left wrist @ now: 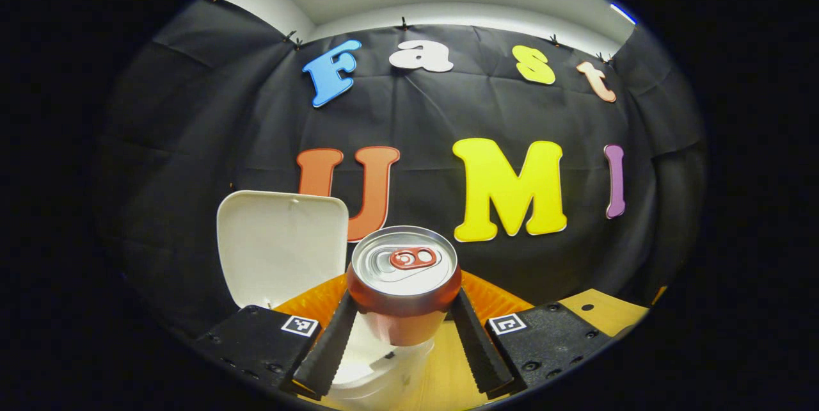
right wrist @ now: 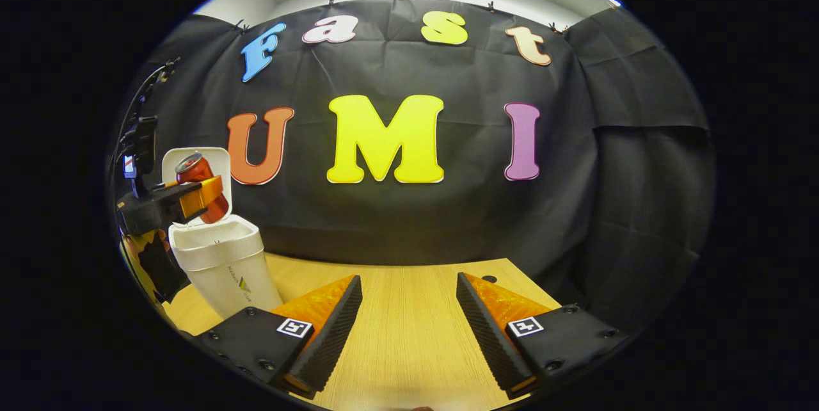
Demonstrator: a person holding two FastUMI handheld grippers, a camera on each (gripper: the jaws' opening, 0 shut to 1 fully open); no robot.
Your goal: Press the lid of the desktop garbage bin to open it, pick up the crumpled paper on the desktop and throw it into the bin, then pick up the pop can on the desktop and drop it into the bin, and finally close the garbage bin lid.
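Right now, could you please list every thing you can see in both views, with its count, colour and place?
pop can: one, red with a silver top, held between the left gripper's fingers above the open bin; in the right gripper view it tilts in front of the raised lid.
garbage bin: one, white, standing on the table at the left of the right gripper view.
bin lid: one, white, swung up and open behind the can.
table: one, light wood, under both grippers.
left gripper: one, shut on the pop can.
right gripper: one, open, holding nothing, above the bare table.
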